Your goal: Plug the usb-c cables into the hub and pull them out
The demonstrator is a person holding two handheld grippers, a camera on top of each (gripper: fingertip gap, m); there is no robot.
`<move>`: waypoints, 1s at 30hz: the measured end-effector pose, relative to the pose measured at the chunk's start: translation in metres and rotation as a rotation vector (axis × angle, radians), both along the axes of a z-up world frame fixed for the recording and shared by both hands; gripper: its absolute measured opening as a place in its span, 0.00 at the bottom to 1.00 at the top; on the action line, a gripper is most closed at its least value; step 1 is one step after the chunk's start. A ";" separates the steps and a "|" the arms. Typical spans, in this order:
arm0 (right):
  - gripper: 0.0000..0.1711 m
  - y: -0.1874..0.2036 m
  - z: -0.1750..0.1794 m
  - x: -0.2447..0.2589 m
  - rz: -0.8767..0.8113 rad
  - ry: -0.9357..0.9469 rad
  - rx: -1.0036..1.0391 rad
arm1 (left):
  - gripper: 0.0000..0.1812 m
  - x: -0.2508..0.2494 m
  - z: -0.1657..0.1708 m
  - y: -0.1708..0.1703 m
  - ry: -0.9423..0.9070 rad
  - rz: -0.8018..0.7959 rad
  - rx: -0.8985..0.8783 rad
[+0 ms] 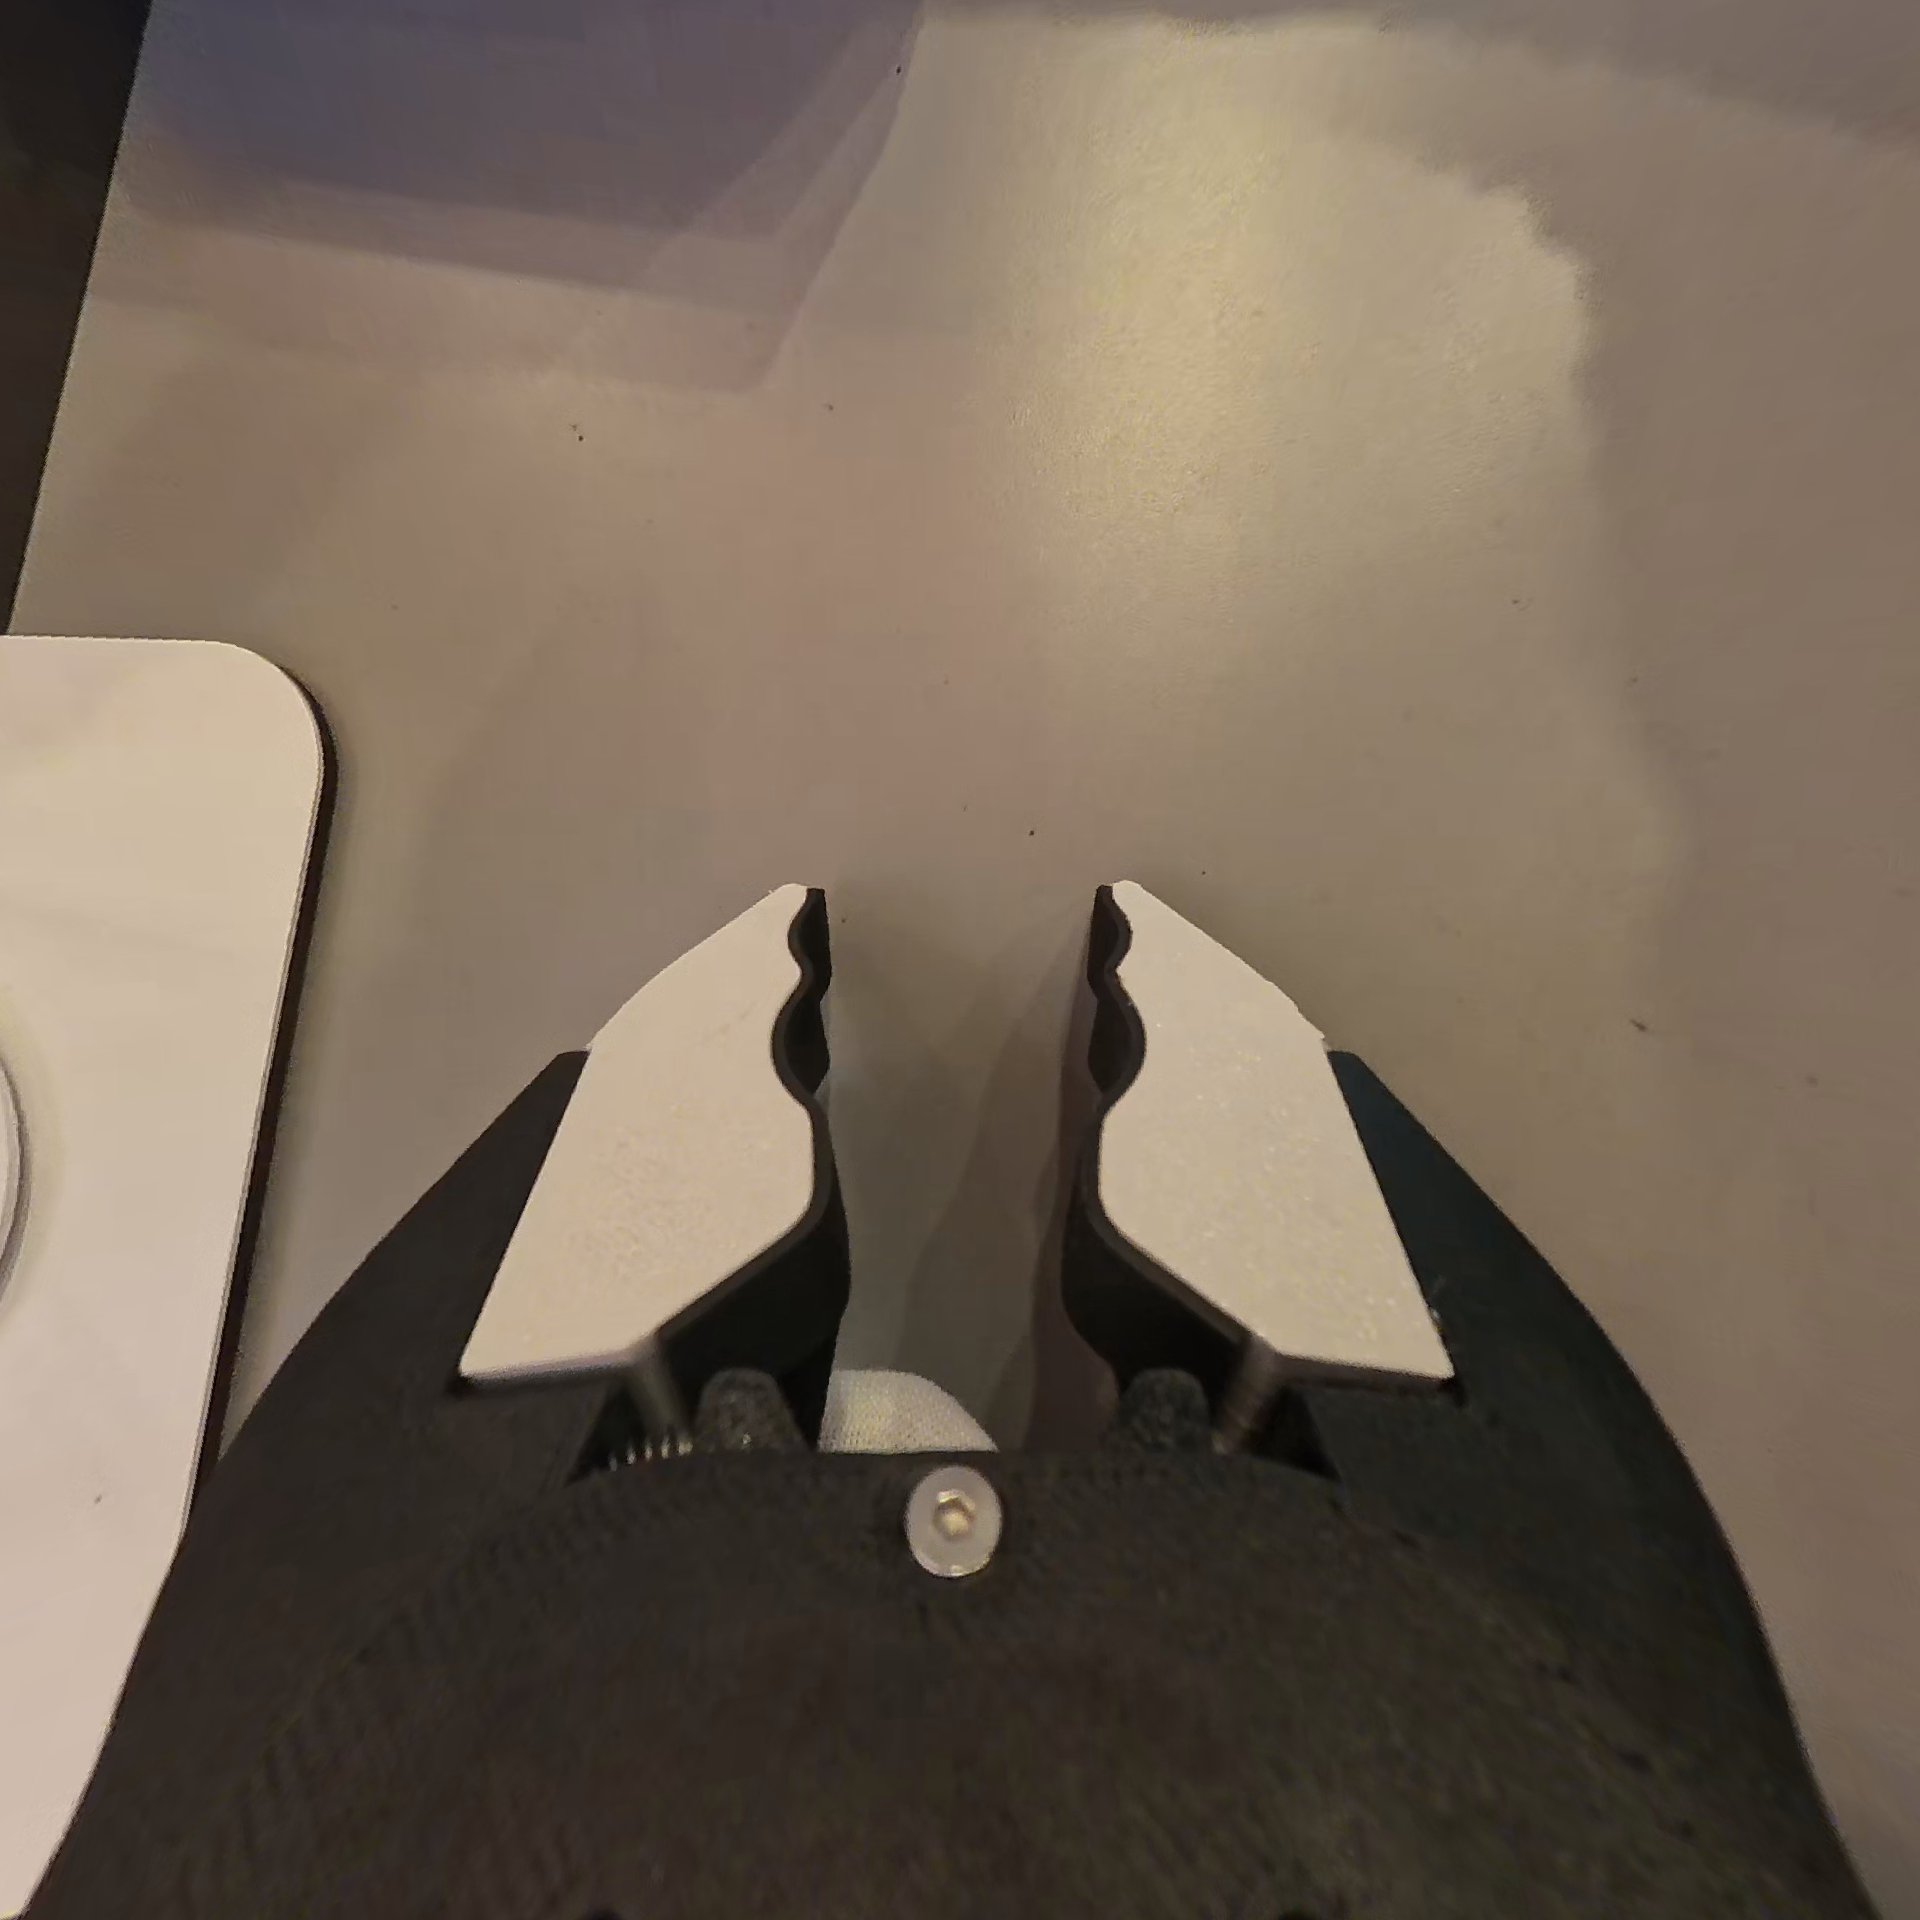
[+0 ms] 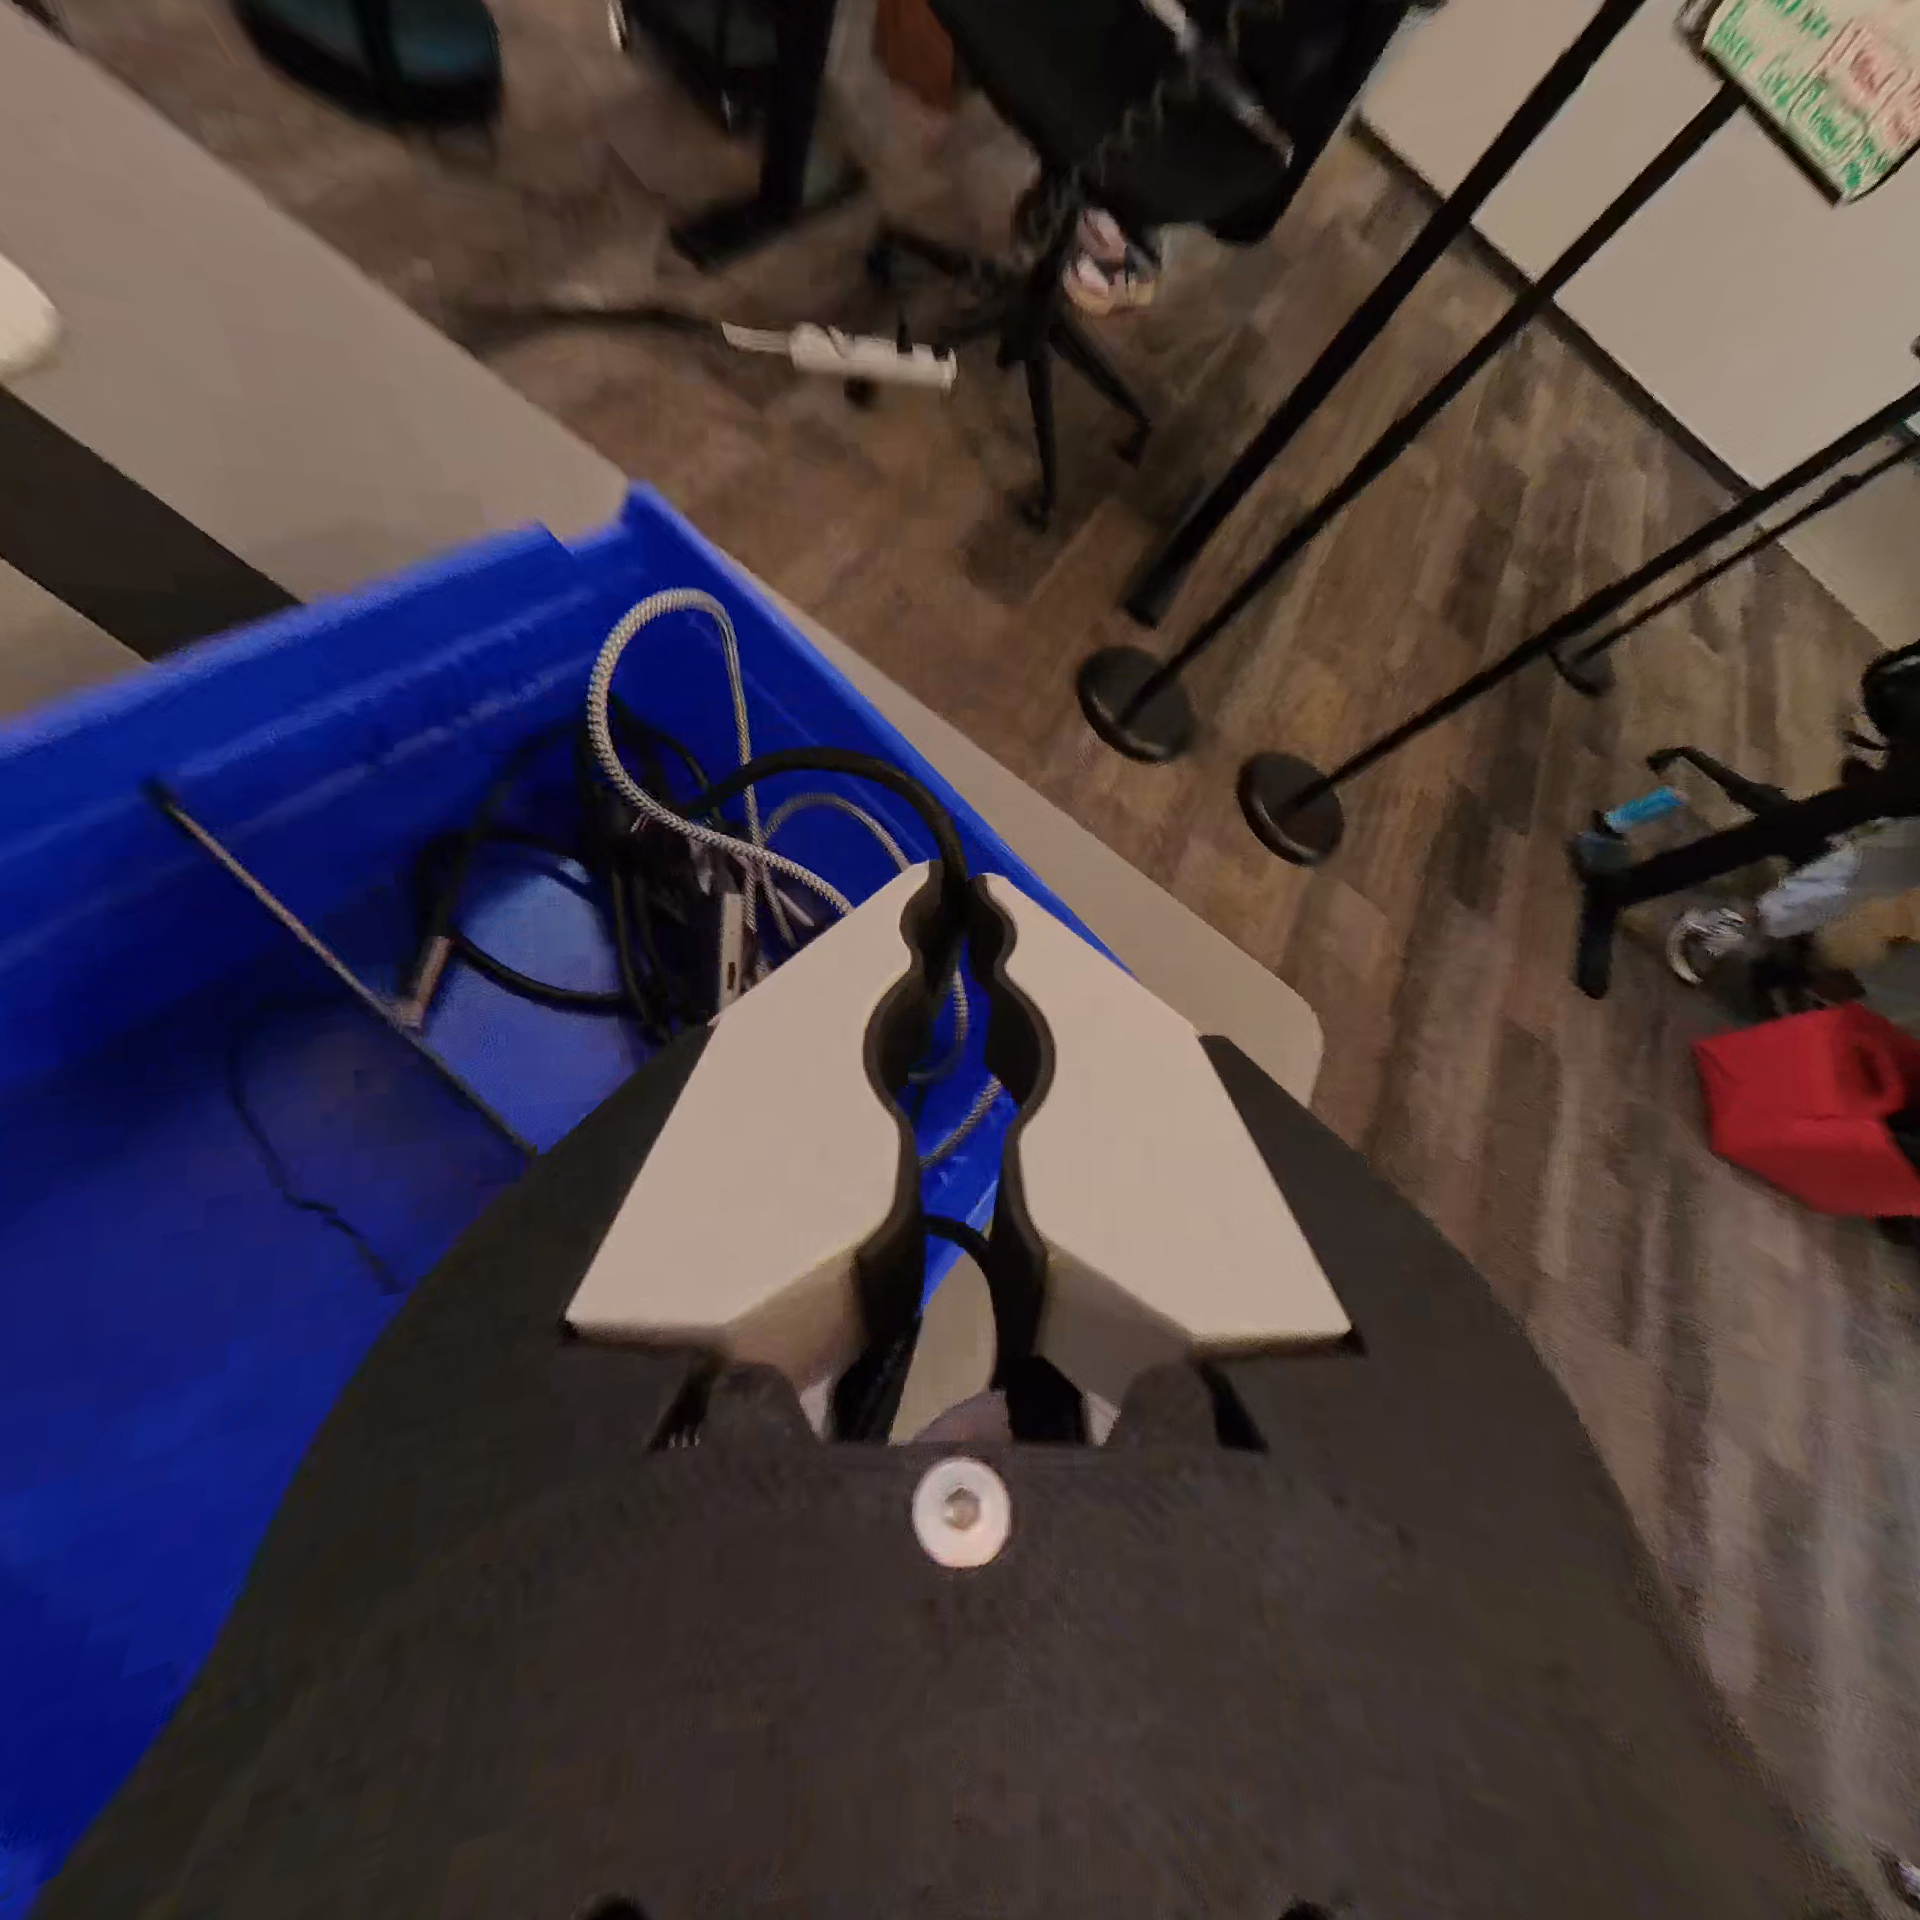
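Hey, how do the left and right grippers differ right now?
The left gripper is open with nothing between its fingers, while the right gripper is shut on a black cable. The left hangs over a bare grey tabletop; the right is above a blue bin of tangled cables. Both have pale wavy-edged fingers on black bodies.

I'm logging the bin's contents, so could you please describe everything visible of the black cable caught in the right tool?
The black cable is thin, smooth and rubbery-looking. It arches up from the tangle of cables inside the blue bin, curves over and drops into the tip of the right tool, which is shut on it. A further black stretch shows lower between the tool's fingers. Its connector ends are not visible.
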State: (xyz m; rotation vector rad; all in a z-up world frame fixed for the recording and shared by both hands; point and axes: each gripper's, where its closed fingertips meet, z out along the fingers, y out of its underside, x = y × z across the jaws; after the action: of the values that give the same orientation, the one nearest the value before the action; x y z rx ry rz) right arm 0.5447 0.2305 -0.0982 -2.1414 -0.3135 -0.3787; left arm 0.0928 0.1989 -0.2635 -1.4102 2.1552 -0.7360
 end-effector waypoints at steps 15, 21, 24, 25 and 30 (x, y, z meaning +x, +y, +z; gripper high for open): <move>0.06 0.044 -0.080 0.008 0.019 -0.324 -0.478 | 0.26 -0.001 0.000 0.002 0.003 0.000 0.005; 0.33 0.036 -0.049 -0.010 0.048 -0.307 -0.455 | 0.27 0.000 0.000 0.002 0.002 0.001 0.002; 0.38 0.029 -0.027 -0.018 0.065 -0.302 -0.405 | 0.27 0.001 0.000 -0.001 0.003 -0.008 0.006; 0.39 0.027 -0.017 -0.022 0.065 -0.291 -0.371 | 0.27 0.001 0.001 -0.002 0.002 -0.011 0.007; 0.39 -0.004 0.040 -0.041 -0.002 -0.232 -0.174 | 0.27 0.004 0.010 -0.005 -0.024 -0.016 0.007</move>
State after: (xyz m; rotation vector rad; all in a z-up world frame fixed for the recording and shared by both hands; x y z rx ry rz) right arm 0.5040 0.2262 -0.0583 -2.2704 -0.4914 -0.6226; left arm 0.0967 0.1944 -0.2538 -1.3746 2.1511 -0.7465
